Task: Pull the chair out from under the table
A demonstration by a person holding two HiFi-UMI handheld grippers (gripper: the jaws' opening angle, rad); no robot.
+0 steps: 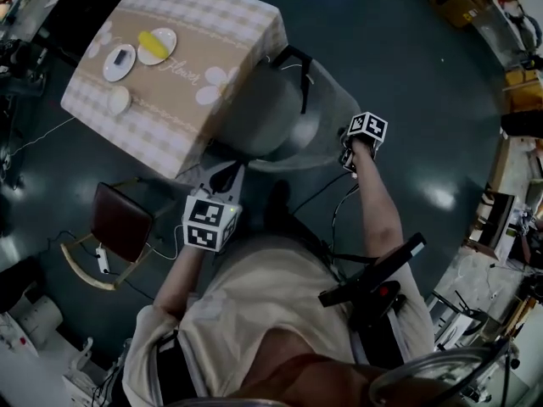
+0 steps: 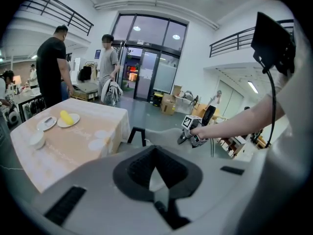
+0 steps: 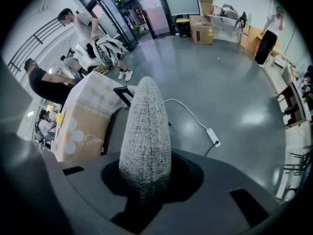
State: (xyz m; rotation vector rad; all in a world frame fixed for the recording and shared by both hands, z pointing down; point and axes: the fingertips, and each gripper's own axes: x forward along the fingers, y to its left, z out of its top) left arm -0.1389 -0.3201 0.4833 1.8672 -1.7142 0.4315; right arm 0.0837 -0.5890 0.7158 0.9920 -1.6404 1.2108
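Your right hand-held gripper (image 3: 145, 176) and left hand-held gripper (image 2: 157, 174) both pinch the grey chair backrest (image 1: 288, 108); a jerky pull could slip off its rim or snag the tablecloth (image 1: 153, 134)

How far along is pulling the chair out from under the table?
Done: both grips set: the right gripper clamps the woven edge of the chair back, the left gripper its rim. In hand: the pull. Left: the chair sits close against the table, not yet drawn clear.
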